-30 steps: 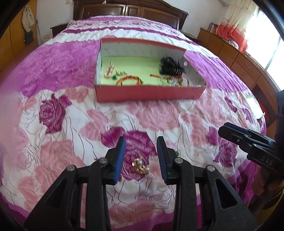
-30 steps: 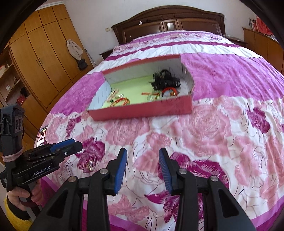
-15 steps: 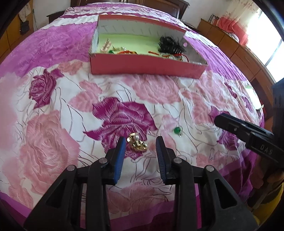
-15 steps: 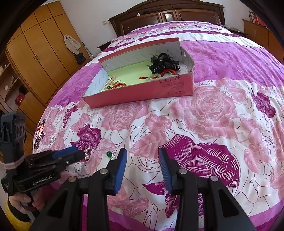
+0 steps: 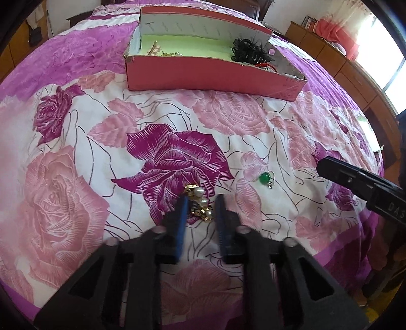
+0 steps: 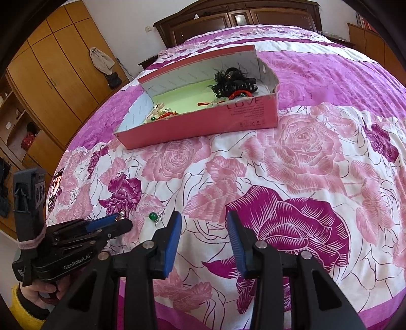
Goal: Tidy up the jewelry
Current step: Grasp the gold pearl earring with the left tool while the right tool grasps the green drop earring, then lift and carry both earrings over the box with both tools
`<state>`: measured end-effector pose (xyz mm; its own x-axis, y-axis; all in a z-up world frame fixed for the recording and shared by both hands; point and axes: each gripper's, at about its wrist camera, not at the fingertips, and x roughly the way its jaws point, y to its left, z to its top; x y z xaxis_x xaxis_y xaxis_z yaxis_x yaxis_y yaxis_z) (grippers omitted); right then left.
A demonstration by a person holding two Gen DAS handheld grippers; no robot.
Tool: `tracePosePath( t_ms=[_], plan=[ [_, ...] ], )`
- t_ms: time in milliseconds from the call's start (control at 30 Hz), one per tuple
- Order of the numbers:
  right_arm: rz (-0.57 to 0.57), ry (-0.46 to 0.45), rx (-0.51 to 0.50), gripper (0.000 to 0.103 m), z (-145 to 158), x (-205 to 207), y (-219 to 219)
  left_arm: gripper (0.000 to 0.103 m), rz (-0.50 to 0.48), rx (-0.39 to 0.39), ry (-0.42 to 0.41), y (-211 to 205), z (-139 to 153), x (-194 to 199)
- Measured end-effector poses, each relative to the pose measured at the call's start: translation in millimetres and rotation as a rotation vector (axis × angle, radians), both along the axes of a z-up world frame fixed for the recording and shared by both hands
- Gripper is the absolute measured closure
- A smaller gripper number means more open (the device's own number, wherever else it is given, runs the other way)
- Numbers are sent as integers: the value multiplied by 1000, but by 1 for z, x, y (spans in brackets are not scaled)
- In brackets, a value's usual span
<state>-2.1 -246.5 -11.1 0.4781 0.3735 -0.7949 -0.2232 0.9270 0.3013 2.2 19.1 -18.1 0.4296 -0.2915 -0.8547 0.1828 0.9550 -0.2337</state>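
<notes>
Left tool [image 5: 201, 203] parted around one gold-pearl piece [image 5: 199, 200]; right tool [image 6: 203, 223] wide; one green bead [image 5: 264, 177].

A bed covered by a quilt [image 5: 76, 177] printed with pink and dark magenta roses on white fills most of both views, with broad plain purple bands further back. At the far end stands a dark brown wooden headboard [image 6: 241, 15] against a white wall. On the left side of the room runs a tall orange-brown wardrobe [image 6: 50, 66]; a beige cloth bag [image 6: 101, 61] hangs on it, with a small dark bag [image 6: 114, 80] just below. On the right a low wooden cabinet [image 5: 337, 63] runs along the wall, and beyond it a red curtain [image 5: 337, 33] hangs beside a bright window [image 5: 390, 50].
</notes>
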Motion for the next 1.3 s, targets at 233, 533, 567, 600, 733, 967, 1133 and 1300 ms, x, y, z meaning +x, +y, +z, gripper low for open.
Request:
tracePosePath(
  t_ms=[233,533,567,600,733,967,1133,1300],
  plan=[
    [17,3,-4,63,0,1,6,95,-5,-20,-25,6,10,-2],
    [71,10,-16,63,-2,2,28,95,55,-20,-110,28,33,6],
    [82,14,-19,63,-3,2,32,95,64,-21,-112,32,33,7],
    [92,17,-22,63,-4,2,36,95,71,-23,-113,34,33,9],
    [133,31,-38,63,-10,3,52,95,93,-29,-111,41,31,12],
    [165,52,-77,63,-22,8,75,95,98,-29,-111,42,26,11],
    [151,59,-92,70,-29,14,80,95,98,-39,-106,46,24,11],
    [137,67,-66,88,-31,18,75,95,105,-43,-96,48,21,13]
  ],
)
